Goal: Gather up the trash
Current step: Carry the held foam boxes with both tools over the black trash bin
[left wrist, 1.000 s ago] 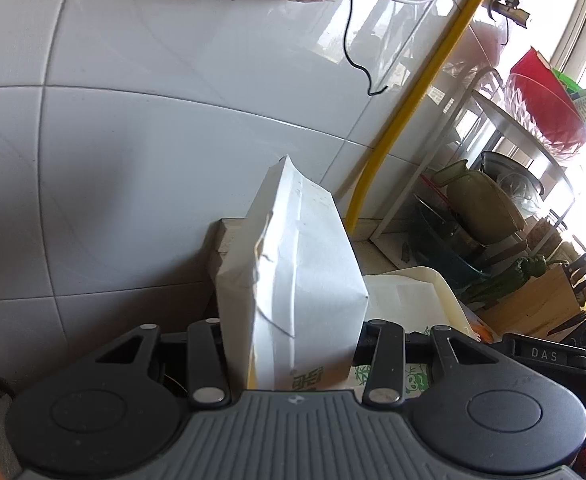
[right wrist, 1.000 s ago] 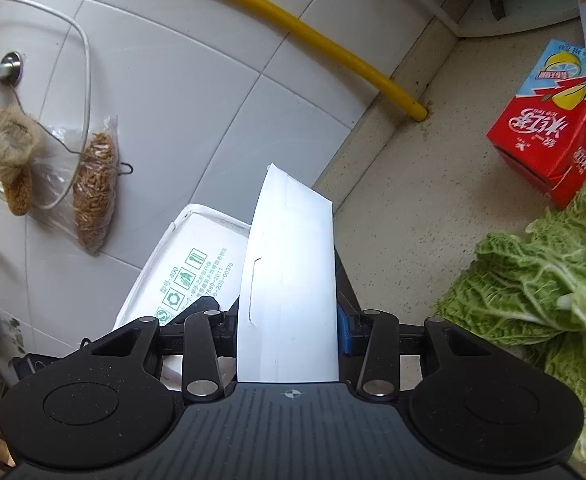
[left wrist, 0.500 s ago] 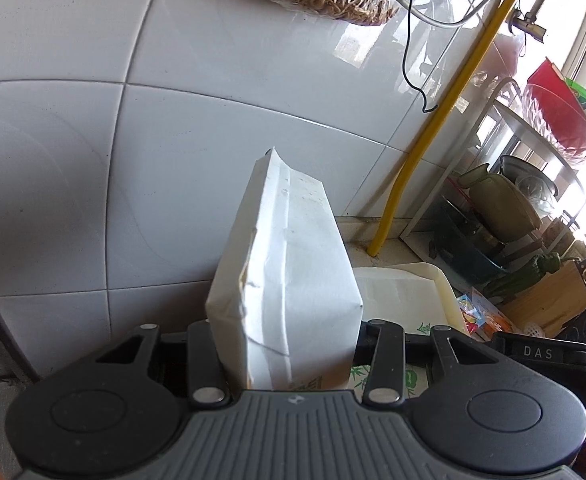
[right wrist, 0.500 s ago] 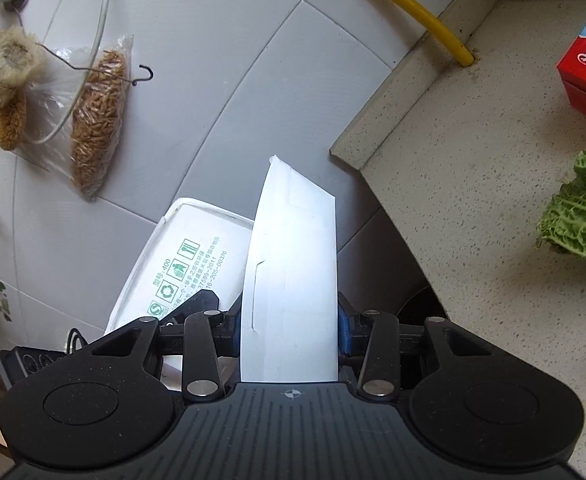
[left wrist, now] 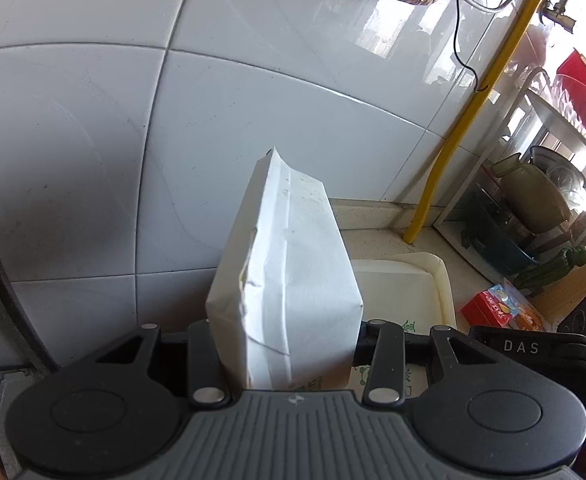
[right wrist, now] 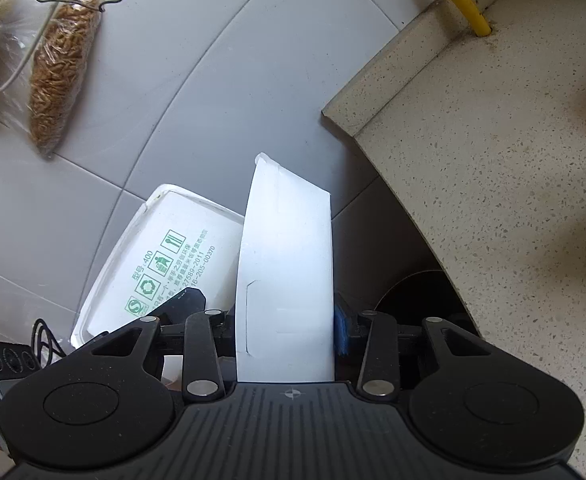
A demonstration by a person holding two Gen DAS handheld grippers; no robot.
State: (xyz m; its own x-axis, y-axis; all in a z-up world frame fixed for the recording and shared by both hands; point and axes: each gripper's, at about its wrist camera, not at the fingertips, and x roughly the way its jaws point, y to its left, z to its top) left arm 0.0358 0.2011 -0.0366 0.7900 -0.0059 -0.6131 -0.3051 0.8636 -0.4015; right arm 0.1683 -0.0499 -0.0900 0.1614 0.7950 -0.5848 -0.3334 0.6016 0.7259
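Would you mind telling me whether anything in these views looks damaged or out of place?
The white paper bag clamped in the left hand-held gripper is creased and dented along one edge. The flat white carton in the right hand-held gripper looks intact. The white foam tray sits tilted against the tiled wall.

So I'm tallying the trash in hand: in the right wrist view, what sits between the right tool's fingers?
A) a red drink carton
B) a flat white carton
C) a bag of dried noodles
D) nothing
B: the right tool is clamped on a flat white carton, with the foam tray behind it.
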